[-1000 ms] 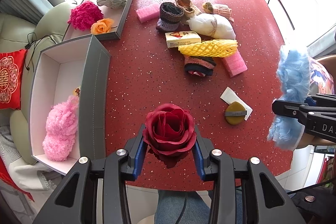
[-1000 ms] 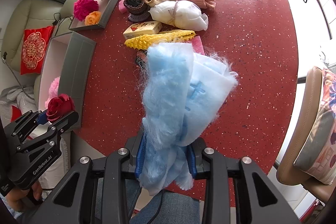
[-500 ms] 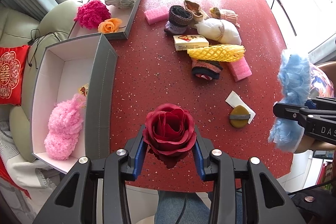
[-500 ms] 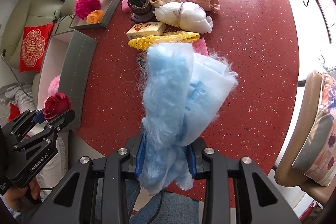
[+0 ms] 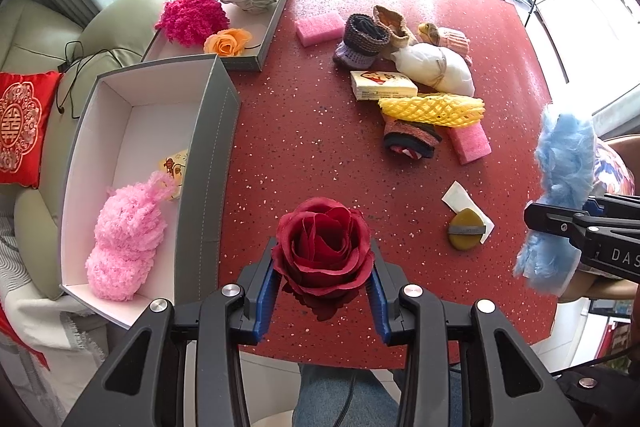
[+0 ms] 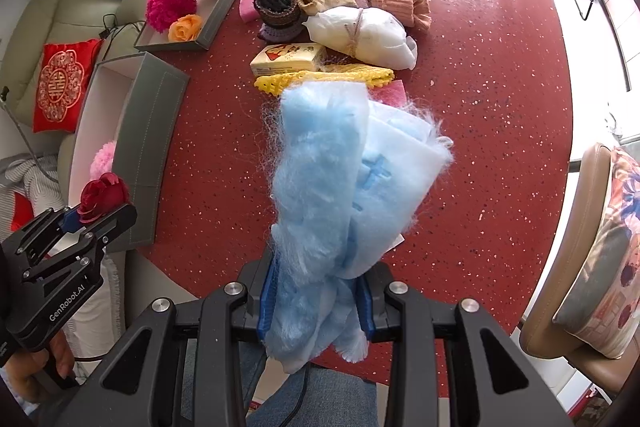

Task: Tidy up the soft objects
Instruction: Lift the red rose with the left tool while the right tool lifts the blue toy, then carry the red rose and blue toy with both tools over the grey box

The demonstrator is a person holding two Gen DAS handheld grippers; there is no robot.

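Note:
My left gripper [image 5: 322, 291] is shut on a dark red fabric rose [image 5: 322, 247], held above the near edge of the red table [image 5: 312, 131]; it also shows in the right wrist view [image 6: 102, 197]. My right gripper [image 6: 316, 299] is shut on a fluffy light blue cloth [image 6: 340, 179], held above the table's near right side; the cloth also shows in the left wrist view [image 5: 560, 183]. A deep grey box [image 5: 208, 163] at the left holds a pink pompom [image 5: 128, 239]. A shallow grey tray [image 5: 268, 39] behind it holds a magenta pompom, an orange rose and a green bath puff.
A pile of soft items lies mid-table: pink sponges [image 5: 320, 29], knitted socks [image 5: 364, 37], a white bundle [image 5: 434, 69], a tissue pack [image 5: 382, 85], yellow foam netting [image 5: 432, 109]. A brown puff on paper [image 5: 464, 229] lies near right. A sofa stands left, a chair right.
Both grippers have drawn back and up a little, so the table and boxes look smaller and farther. Both holds are unchanged.

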